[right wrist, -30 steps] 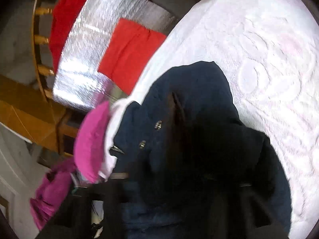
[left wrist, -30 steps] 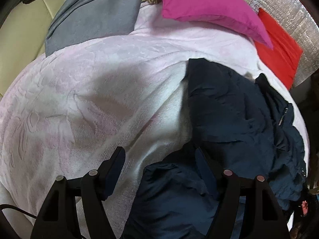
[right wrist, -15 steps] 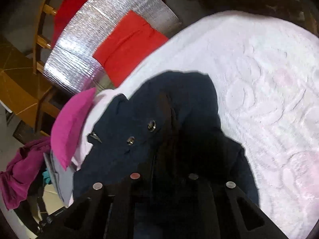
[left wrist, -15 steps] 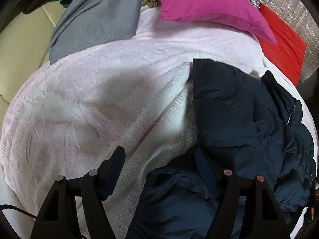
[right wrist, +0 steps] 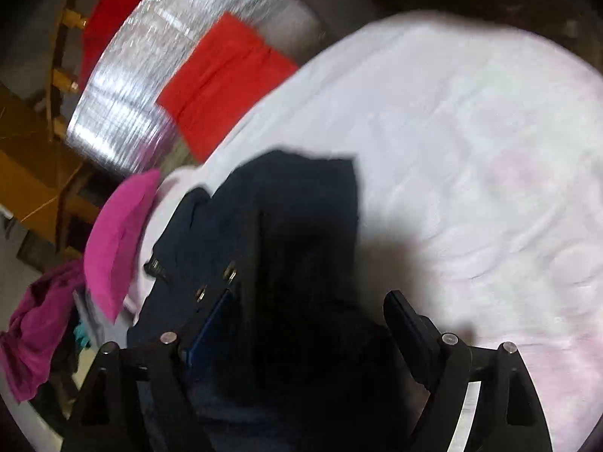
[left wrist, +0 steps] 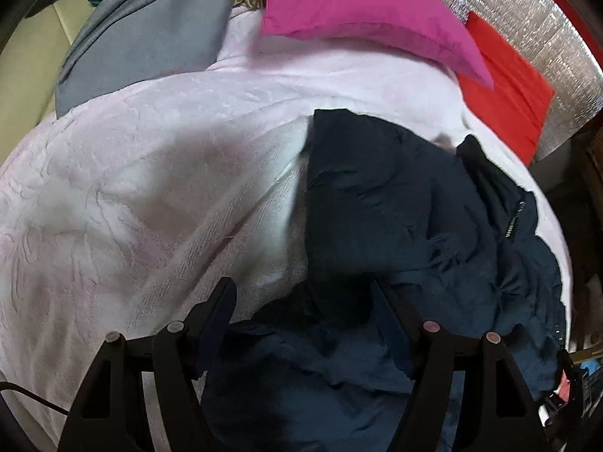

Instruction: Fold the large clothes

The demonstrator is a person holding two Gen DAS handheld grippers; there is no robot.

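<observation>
Release of the crumpled dark navy jacket (right wrist: pixel 301 226) is seen at the right gripper (right wrist: pixel 312 320): a moment ago its jaws were clenched on the cloth, now they are opening and nothing is pressed. One fold is judged laid down on the pale pink embossed bedspread (left wrist: pixel 132 196). The left gripper (left wrist: pixel 305 312) is kept wide, with navy cloth beneath it but ungrasped.

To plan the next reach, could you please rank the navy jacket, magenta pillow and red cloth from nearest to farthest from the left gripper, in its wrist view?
1. Navy jacket: lies between the left gripper's open jaws.
2. Magenta pillow: beyond, top centre.
3. Red cloth: farthest, upper right.
</observation>
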